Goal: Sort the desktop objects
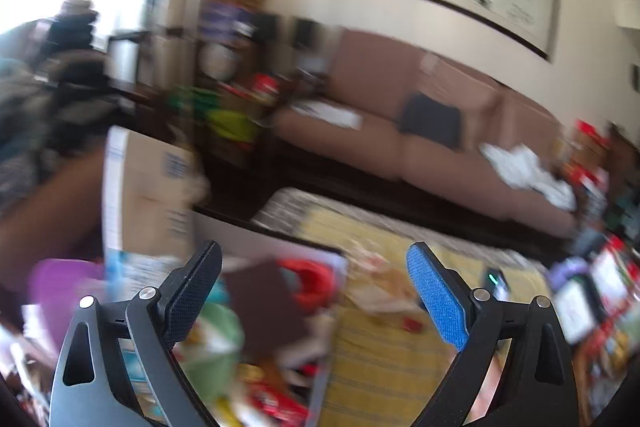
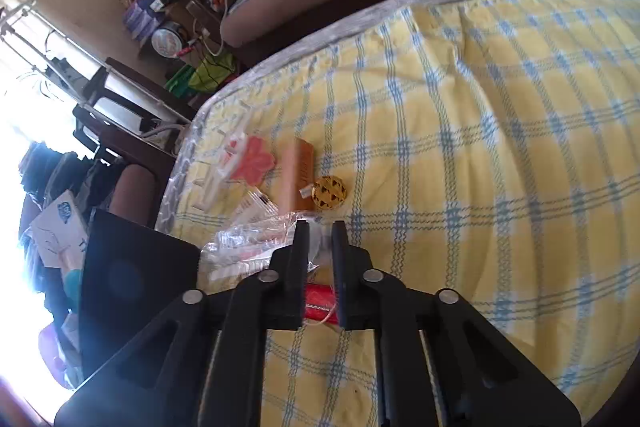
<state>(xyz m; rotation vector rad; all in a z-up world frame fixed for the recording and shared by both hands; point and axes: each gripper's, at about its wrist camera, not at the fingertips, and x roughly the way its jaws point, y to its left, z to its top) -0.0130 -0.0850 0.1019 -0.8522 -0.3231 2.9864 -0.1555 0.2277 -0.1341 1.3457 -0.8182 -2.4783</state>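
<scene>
My right gripper is nearly shut on a small red packet held between its jaws above the yellow checked tablecloth. Ahead of it lie a clear plastic wrapper, an orange box, a round yellow patterned disc, a pink flower-shaped piece and a white plastic piece. My left gripper is open and empty, held above a box of mixed items with a red ring-shaped thing and a green object. The left wrist view is blurred.
A dark flat lid or box stands at the table's left edge. A brown sofa runs behind the table. A cardboard box and cluttered shelves are at the left. More packets lie at the far right.
</scene>
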